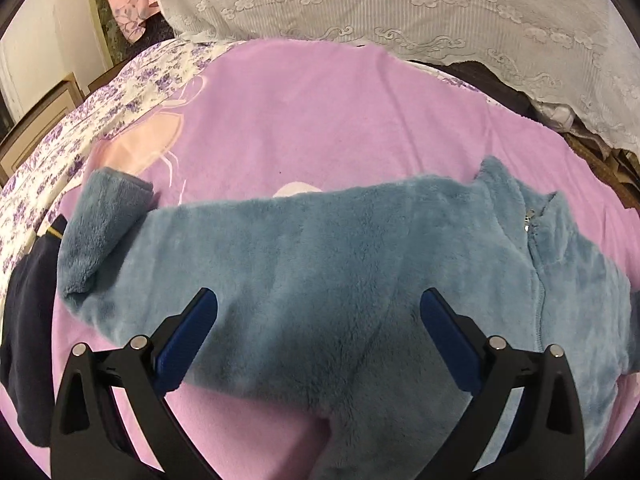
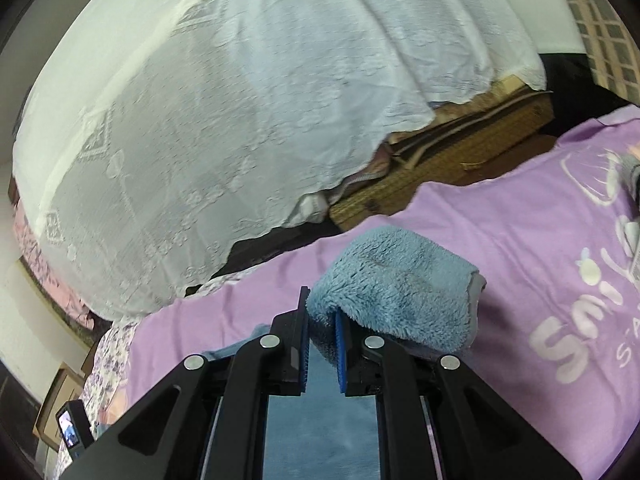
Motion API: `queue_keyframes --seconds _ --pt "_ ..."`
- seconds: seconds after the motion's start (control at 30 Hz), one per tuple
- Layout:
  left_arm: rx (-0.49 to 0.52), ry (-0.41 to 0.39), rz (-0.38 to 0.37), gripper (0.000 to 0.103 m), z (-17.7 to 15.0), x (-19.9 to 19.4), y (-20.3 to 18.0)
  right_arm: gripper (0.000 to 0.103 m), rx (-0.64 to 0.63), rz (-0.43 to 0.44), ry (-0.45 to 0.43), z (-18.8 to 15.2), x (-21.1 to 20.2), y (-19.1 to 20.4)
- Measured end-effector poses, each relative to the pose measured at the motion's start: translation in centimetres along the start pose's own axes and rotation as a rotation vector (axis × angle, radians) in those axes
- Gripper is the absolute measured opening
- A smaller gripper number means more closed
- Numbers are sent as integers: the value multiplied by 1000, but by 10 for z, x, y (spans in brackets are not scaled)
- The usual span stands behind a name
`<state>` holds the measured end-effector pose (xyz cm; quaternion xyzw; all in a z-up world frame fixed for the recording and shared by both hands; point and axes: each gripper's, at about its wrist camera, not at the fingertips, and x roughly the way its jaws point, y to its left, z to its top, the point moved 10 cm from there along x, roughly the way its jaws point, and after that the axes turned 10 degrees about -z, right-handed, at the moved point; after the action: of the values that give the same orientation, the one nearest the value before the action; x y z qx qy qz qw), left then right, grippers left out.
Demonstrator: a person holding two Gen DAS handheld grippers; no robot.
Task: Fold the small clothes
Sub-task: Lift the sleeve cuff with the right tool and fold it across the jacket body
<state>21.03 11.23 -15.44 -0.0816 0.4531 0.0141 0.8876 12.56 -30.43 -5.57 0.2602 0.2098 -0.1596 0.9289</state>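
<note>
Pink blanket [image 1: 320,120] bears one blue fleece [image 1: 320,248]; right gripper [image 2: 322,320] fingers pinch it, left gripper [image 1: 318,304] spread.

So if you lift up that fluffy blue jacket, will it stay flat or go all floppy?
Probably floppy: the blue fleece jacket already droops in a soft fold over the right gripper pinching it. It likely feels light, being thin, fluffy fabric. It shouldn't slip much, since the plush pile bunches between the pads.

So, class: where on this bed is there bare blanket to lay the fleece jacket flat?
Bare pink blanket lies between the blue fleece jacket and the white lace cover. More shows right of the right tool, over the lettering. Crowded: the dark garment at the jacket's left.
</note>
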Motion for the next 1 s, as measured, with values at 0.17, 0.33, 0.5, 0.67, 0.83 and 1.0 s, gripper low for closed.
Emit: queue_keyframes --seconds 0.17,0.33,0.5,0.67,0.83,1.0 --pt "37 -2 -11 99 0 0 -11 11 -64 15 23 -17 2 36" --pt "33 -31 -38 99 10 -8 -12 11 -122 29 47 -36 5 69" --pt "-3 -29 -79 99 17 -9 -6 11 -168 49 67 -55 9 103" --pt "-44 -34 -88 99 22 -7 6 11 -230 68 101 -84 14 138" --pt "-59 -24 -86 99 23 -3 12 14 -326 39 203 -135 36 155" --pt "-60 -17 -67 99 22 1 17 43 -532 23 340 -203 51 171"
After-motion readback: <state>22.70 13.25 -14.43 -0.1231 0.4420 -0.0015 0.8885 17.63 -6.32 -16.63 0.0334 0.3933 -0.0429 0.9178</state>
